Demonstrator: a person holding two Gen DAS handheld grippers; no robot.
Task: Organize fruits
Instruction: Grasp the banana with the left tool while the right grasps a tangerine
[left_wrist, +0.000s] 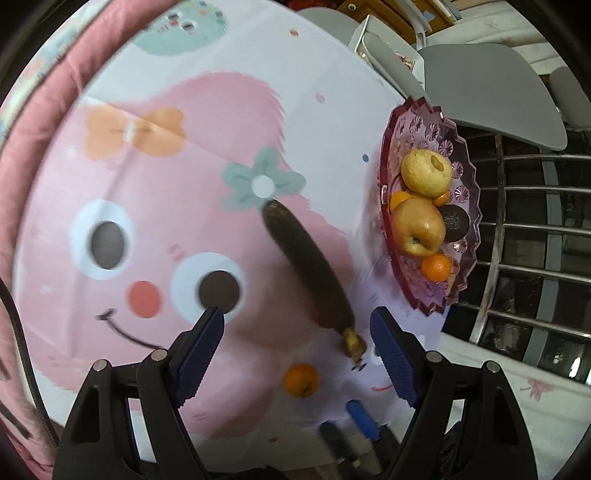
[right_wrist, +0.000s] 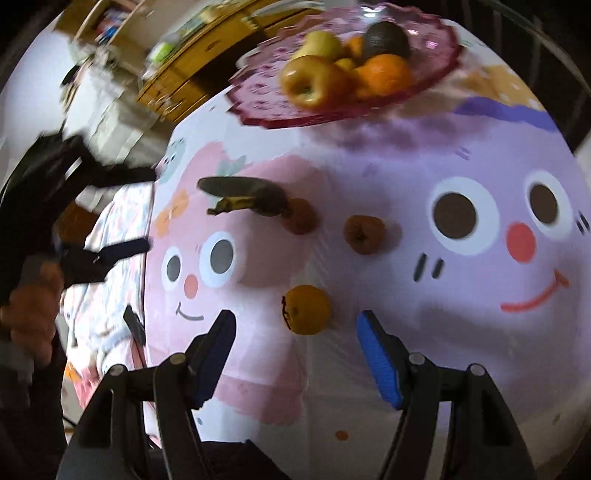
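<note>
Fruits lie partly loose on the cartoon-printed tablecloth (right_wrist: 424, 295), partly heaped in a pink glass dish (left_wrist: 465, 206); the left gripper (left_wrist: 297, 325) hovers above the cloth with its blue-padded jaws spread wide and nothing between them; just ahead of its tips lies an overripe, dark-skinned banana (left_wrist: 306, 269), stem end nearest the gripper, running diagonally away; a small orange (left_wrist: 301, 379) sits on the cloth below the jaw gap. The right gripper (right_wrist: 295, 325) is likewise spread and empty; an orange fruit (right_wrist: 306, 309) rests on the cloth just in front of its tips; further off lie two brownish fruits (right_wrist: 364, 229), apart from each other, one touching the banana's end. The dish stands at the cloth's edge, holding apples (left_wrist: 417, 227), oranges and a dark avocado (left_wrist: 455, 223).
</note>
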